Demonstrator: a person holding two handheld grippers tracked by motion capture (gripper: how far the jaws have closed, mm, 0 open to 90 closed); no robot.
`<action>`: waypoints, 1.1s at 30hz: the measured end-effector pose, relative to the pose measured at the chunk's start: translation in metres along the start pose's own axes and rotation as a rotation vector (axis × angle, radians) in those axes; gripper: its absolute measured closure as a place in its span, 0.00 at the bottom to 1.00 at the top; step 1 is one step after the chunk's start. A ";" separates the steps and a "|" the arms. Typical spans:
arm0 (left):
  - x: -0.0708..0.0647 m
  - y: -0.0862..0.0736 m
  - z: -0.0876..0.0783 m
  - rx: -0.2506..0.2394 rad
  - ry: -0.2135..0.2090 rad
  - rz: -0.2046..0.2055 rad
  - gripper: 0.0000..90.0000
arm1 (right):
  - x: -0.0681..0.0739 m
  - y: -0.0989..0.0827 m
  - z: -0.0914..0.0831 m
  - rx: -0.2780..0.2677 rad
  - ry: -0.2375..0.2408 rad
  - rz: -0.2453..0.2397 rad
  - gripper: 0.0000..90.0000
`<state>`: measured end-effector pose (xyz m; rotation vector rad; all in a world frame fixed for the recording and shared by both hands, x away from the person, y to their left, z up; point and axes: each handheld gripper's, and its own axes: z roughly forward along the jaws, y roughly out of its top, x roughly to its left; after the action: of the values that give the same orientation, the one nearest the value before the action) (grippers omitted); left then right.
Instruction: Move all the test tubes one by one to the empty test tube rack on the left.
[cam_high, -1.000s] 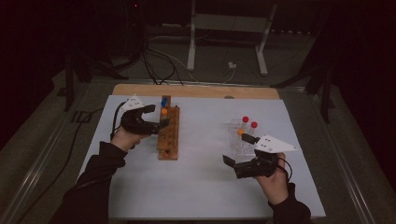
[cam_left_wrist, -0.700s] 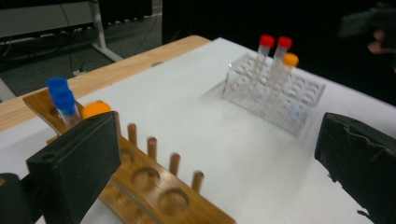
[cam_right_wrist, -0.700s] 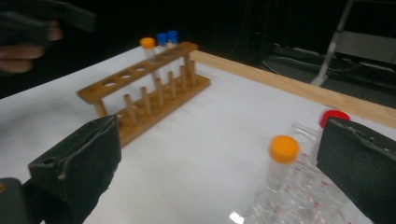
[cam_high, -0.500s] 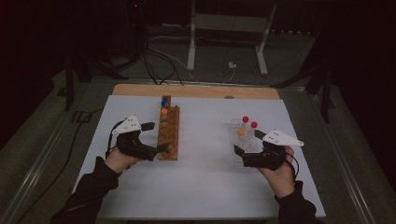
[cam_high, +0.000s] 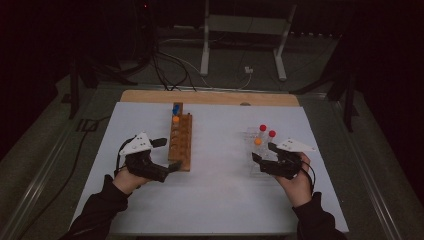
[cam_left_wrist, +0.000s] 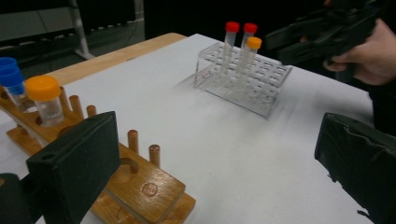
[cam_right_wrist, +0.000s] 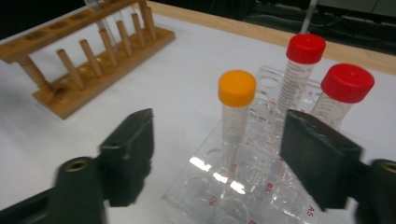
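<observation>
Over clear rack (cam_right_wrist: 243, 186), right gripper (cam_right_wrist: 219, 144) lowered, fingers (cam_right_wrist: 130, 154) closing around orange-capped tube (cam_right_wrist: 236, 116)

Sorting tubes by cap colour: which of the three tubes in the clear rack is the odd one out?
The orange-capped tube: the other two tubes have red caps. It is shorter and stands nearest the right gripper, between its open jaws.

orange-capped tube (cam_right_wrist: 236, 116) | clear, upright | in clear rack (cam_right_wrist: 219, 191) | beside two red-capped tubes (cam_right_wrist: 322, 79)
</observation>
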<state>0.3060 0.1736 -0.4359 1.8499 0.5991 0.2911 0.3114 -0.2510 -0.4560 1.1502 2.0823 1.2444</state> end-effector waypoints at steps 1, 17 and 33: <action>0.000 0.000 0.000 0.001 0.002 0.004 0.01 | -0.001 0.000 0.002 0.003 -0.003 0.000 0.40; 0.003 -0.002 0.000 0.004 0.006 -0.012 0.01 | -0.006 0.000 0.029 0.087 -0.040 0.006 0.73; 0.004 -0.003 0.000 0.006 -0.005 -0.022 0.01 | -0.007 0.004 0.028 0.063 -0.055 0.011 0.83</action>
<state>0.3084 0.1767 -0.4384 1.8481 0.6173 0.2709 0.3364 -0.2419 -0.4664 1.2112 2.0909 1.1459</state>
